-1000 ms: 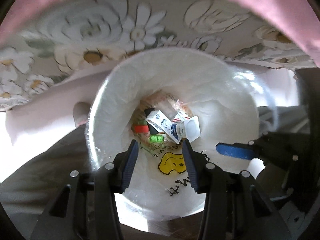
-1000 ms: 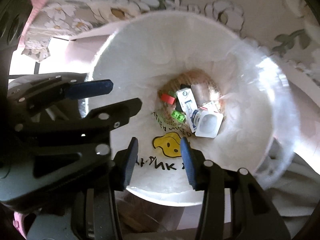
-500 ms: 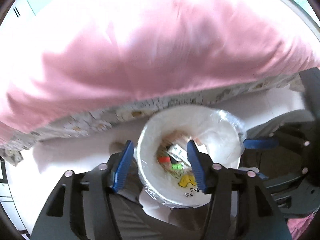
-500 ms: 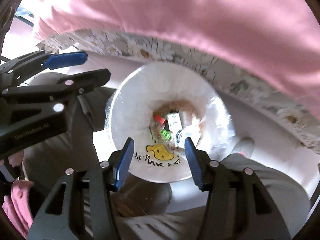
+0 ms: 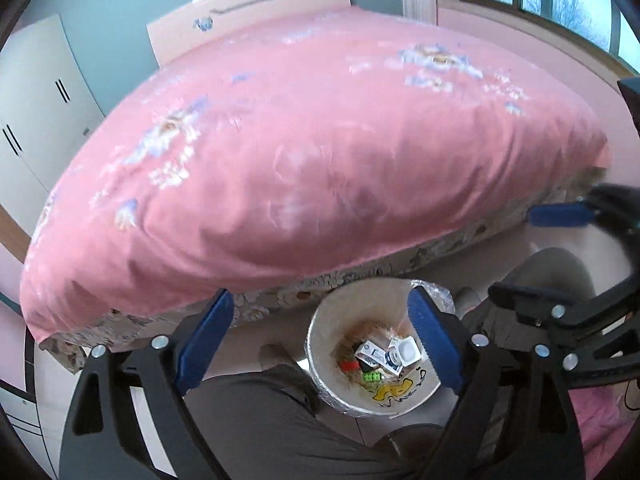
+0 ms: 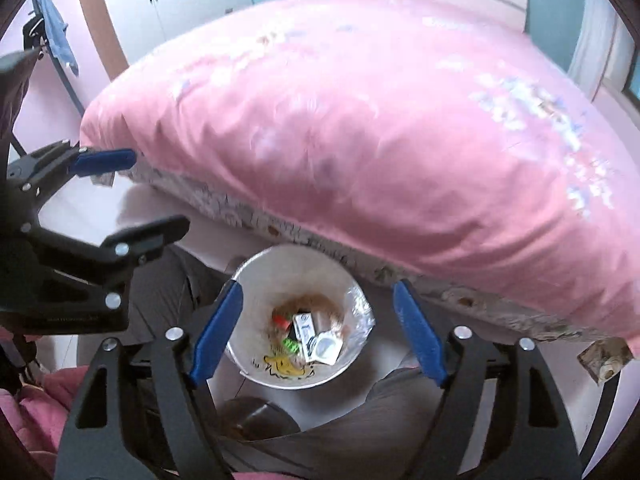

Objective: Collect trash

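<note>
Round white plastic-lined bin (image 5: 340, 394) at 6 o'clock, boxy trash (image 5: 378, 356) inside, puffy pink quilt (image 5: 320, 152) overhanging at 12, left gripper (image 5: 320, 344) and right gripper (image 6: 316, 328) jaws wide, empty.

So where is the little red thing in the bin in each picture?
Left wrist view: the small red block lies low centre, at the left of the pile inside the round white trash bin.
Right wrist view: low centre, red block at the pile's upper left.
Shared landmark: yellow duck picture.
</note>
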A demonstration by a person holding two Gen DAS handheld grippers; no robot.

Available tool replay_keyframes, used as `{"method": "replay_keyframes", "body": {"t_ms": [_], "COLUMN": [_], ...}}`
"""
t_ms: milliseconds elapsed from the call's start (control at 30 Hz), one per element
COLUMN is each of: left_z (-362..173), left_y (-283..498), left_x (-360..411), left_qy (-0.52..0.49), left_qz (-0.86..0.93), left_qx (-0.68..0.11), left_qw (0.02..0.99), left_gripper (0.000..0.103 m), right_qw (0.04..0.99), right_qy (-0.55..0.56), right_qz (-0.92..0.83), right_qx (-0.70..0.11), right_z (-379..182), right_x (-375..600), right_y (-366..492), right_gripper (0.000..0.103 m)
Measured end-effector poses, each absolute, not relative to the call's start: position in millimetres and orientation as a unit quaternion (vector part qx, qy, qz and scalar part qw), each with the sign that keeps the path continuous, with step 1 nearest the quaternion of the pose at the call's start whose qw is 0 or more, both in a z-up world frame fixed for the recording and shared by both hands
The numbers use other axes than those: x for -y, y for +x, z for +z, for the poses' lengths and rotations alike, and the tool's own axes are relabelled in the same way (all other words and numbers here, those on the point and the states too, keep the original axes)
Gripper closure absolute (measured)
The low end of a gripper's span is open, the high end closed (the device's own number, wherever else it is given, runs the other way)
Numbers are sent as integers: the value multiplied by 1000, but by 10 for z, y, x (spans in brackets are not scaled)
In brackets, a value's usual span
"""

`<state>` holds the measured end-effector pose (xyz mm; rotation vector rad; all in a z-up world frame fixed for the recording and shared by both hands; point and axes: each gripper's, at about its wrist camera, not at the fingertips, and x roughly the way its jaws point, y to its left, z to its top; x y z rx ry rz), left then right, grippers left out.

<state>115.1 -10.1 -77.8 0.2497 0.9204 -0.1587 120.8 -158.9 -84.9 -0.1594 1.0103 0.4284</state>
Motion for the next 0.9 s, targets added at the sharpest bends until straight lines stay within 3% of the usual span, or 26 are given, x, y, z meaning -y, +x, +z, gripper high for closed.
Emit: {"method": "replay_keyframes", "body": {"t_ms": [367, 900], "left_z": [-400, -337], "left_y": [662, 327], "left_x": [23, 129], "left_qy": [96, 104], "left_qz": [-83, -70], "left_qx": [-414, -394], "left_qw": [901, 911], "left_gripper": [9, 9], "right_qw": [900, 916], "right_qy": [-83, -55], "right_qz": [132, 92], "right_qx": [-408, -386], "right_z": [-437, -327], "right_x": [1659, 1739], "right_y": [544, 246], "right_gripper": [18, 14]}}
